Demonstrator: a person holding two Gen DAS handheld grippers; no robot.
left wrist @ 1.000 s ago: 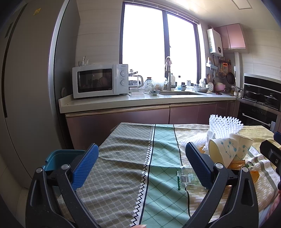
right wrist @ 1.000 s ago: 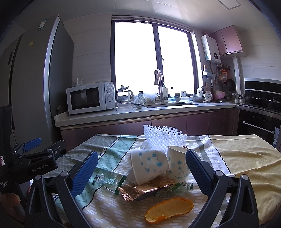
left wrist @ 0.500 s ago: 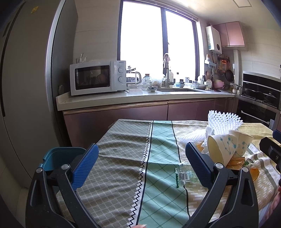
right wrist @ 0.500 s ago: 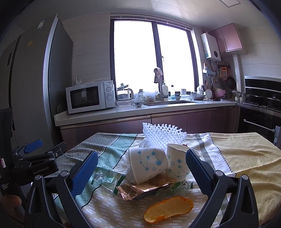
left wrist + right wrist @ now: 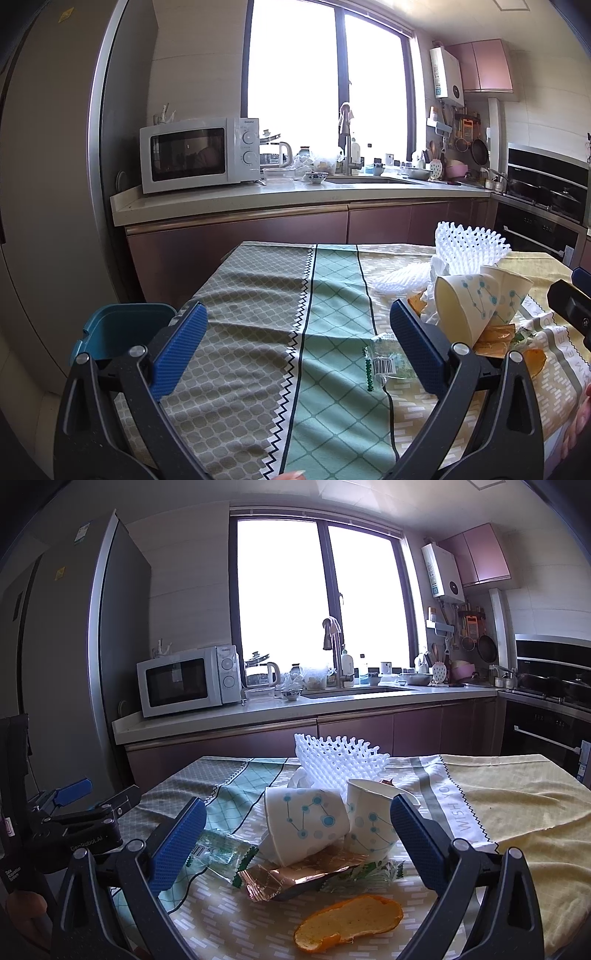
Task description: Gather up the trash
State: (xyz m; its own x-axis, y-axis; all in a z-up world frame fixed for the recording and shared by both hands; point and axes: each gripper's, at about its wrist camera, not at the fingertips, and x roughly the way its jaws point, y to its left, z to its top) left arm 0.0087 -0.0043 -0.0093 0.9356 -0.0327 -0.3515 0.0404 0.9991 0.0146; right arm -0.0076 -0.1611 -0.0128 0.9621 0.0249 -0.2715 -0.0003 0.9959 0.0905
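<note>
A pile of trash lies on the clothed table: two tipped paper cups [image 5: 306, 823] with blue dots, white foam netting [image 5: 336, 757], a brown foil wrapper [image 5: 295, 877], a clear green-edged wrapper [image 5: 218, 853] and an orange peel [image 5: 347, 917]. My right gripper [image 5: 297, 845] is open and empty just in front of the pile. My left gripper [image 5: 295, 350] is open and empty over the table's left part, with the clear wrapper [image 5: 384, 363] and cups [image 5: 465, 306] to its right. The left gripper also shows in the right wrist view [image 5: 85, 812].
A teal bin [image 5: 118, 328] stands on the floor off the table's left edge. Behind the table [image 5: 258, 295] runs a kitchen counter [image 5: 258, 195] with a microwave [image 5: 199, 153] and sink. A tall fridge [image 5: 51, 184] is at left, an oven [image 5: 550, 723] at right.
Both grippers have lifted and drawn back slightly, so the scene sits a little lower in both views. The jaws stay open and the trash has not moved.
</note>
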